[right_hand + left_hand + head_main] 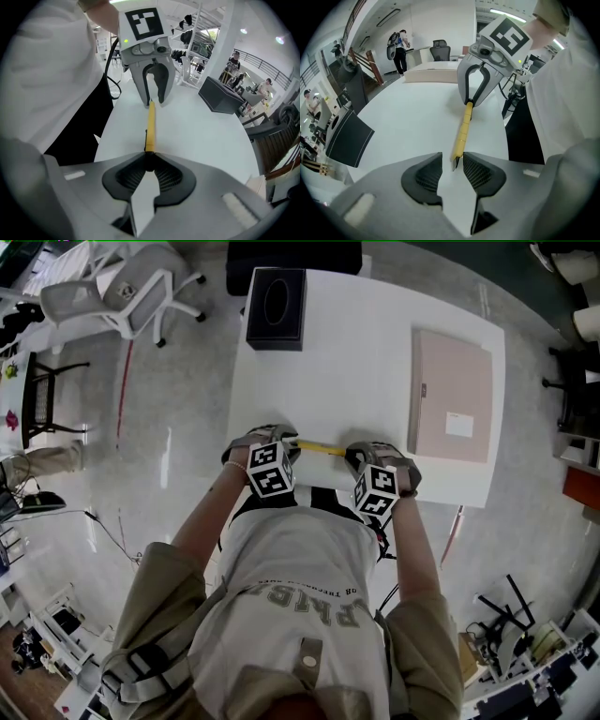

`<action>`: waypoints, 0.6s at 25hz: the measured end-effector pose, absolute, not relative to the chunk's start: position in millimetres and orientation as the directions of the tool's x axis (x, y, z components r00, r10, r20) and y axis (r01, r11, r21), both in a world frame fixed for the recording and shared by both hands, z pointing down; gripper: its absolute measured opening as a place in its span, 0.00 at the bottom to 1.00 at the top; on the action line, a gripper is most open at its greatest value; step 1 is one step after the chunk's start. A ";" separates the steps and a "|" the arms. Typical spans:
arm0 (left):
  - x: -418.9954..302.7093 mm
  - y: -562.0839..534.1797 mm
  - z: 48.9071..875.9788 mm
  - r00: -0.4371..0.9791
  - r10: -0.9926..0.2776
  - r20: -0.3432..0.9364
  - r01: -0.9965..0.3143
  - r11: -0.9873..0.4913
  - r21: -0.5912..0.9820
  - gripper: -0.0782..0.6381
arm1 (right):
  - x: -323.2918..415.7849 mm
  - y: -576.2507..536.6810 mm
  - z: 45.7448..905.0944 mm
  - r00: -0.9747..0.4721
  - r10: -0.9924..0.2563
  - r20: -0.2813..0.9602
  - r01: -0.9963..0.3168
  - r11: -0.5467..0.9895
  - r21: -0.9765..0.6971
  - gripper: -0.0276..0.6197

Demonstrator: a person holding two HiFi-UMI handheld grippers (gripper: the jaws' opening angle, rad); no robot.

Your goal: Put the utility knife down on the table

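At the near edge of the white rectangular table (375, 352), the slim yellow utility knife (319, 447) lies left to right between the two grippers, low over the top. Whether it already rests there I cannot tell. The left gripper (453, 164) has its jaws spread, and the knife's dark-tipped end stands untouched between the ribbed black pads (478, 171). The right gripper (147, 165) pinches the other end. The put-down looks nearly finished. Next, the right jaws must part, then both grippers lift clear without dragging the knife.
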State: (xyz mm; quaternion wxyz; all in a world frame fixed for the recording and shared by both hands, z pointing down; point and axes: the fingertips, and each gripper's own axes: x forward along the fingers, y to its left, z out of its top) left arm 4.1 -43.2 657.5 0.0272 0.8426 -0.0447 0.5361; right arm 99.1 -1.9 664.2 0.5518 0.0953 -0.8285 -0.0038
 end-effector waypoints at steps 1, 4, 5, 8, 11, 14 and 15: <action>4.5 -44.2 656.6 0.422 -0.047 0.905 -0.103 -0.995 -0.004 0.31 | 98.8 -2.0 664.2 -0.375 -0.159 0.913 -0.159 0.982 0.105 0.14; 5.8 -43.6 656.8 0.421 -0.044 0.906 -0.097 -0.995 -0.003 0.31 | 98.9 -1.9 663.2 -0.390 -0.145 0.909 -0.185 0.980 0.077 0.14; 6.2 -42.4 657.5 0.419 -0.042 0.907 -0.095 -0.995 -0.002 0.31 | 99.3 -1.6 663.0 -0.394 -0.141 0.908 -0.192 0.979 0.069 0.14; 8.6 -38.7 659.9 0.414 -0.038 0.910 -0.091 -0.996 0.000 0.31 | 101.9 -1.1 662.7 -0.401 -0.133 0.906 -0.210 0.976 0.050 0.14; 9.2 -37.5 661.9 0.410 -0.036 0.911 -0.088 -0.996 0.000 0.31 | 102.5 -2.2 662.5 -0.404 -0.129 0.906 -0.215 0.976 0.043 0.14; 7.2 -38.1 663.9 0.406 -0.033 0.913 -0.087 -0.996 0.003 0.31 | 101.3 -3.2 663.3 -0.403 -0.120 0.907 -0.214 0.976 0.034 0.14; 7.4 -38.3 664.4 0.407 -0.032 0.913 -0.087 -0.996 0.004 0.31 | 101.1 -2.9 663.9 -0.402 -0.115 0.908 -0.214 0.976 0.029 0.15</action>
